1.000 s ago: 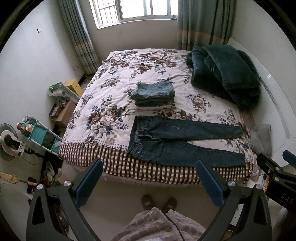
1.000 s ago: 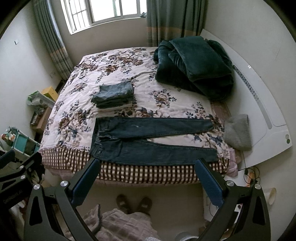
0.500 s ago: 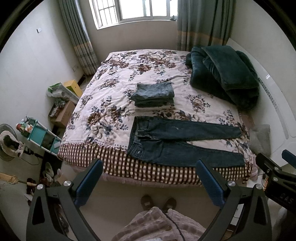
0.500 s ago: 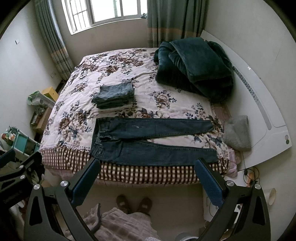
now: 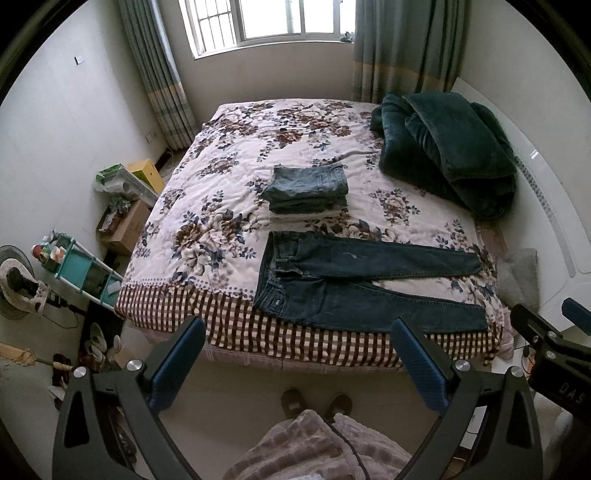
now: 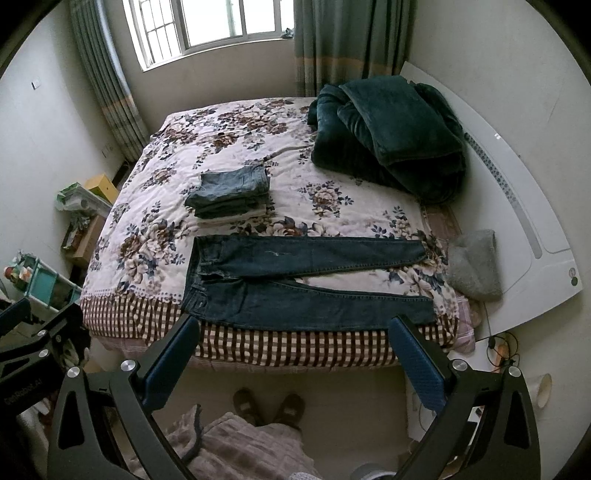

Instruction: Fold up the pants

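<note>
Two open grippers, left gripper [image 5: 297, 360] and right gripper [image 6: 291, 358], well short of flat pants [image 5: 364, 280].

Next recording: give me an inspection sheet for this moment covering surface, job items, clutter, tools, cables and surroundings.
Surface: bed with floral quilt, checked border along the near edge.
Job's things: dark jeans spread flat near the front edge, waistband to the left, legs apart; unfolded.
Clutter: stack of folded jeans behind them; green blanket heaped at far right; grey cloth off the bed's right side.
Grippers: left tool open, empty, held above the floor short of the bed; right tool likewise.
Cables: cords on the floor at right.
Surroundings: window, curtains, teal shelf rack, boxes by the left wall; person's slippered feet below.
</note>
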`<state>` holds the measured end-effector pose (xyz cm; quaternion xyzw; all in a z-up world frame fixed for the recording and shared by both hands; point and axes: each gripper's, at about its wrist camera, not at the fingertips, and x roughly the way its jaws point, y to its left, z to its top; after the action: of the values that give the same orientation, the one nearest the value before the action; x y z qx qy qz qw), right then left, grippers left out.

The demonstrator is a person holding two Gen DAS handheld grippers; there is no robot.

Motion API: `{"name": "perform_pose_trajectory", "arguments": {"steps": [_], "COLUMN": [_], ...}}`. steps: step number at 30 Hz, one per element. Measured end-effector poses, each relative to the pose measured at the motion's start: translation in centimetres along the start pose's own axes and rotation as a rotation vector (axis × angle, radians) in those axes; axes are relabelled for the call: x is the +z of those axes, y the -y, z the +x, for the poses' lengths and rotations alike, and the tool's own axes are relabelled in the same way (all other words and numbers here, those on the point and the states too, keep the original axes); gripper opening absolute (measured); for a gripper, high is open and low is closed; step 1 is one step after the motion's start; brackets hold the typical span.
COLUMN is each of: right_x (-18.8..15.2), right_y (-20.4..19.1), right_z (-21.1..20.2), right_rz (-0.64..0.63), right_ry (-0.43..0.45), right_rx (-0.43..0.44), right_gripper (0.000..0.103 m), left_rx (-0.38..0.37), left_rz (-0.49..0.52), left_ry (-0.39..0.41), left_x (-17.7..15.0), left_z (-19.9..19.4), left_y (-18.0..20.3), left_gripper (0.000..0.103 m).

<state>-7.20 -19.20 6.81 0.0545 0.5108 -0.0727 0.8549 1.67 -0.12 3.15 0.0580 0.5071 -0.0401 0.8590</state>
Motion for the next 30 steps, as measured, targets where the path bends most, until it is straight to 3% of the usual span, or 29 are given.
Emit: {"name": "perform_pose_trajectory", "arguments": {"steps": [19,24,30], "right_x": [-0.4,0.6,3.7], "right_y": [-0.2,-0.6,0.6], "right_z": [0.0,0.7,4.4], "right_rz": [0.002,0.016,0.052], "right_ry": [0.006,0.026,0.052], "right_rx": [-0.001,0.000,-0.019], "right_gripper": [0.103,0.103,0.103], "left_rx": [-0.002,0.024,0.054], "left_rz": [-0.020,-0.052,-0.069], "left_ry": [-0.001,0.009,-0.014], "left_x": [0.5,0.4,2.0], "left_z": [-0.6,2.0,7.2], "left_y": [1.7,3.3,4.8], "left_gripper": [0.103,0.103,0.103]}}
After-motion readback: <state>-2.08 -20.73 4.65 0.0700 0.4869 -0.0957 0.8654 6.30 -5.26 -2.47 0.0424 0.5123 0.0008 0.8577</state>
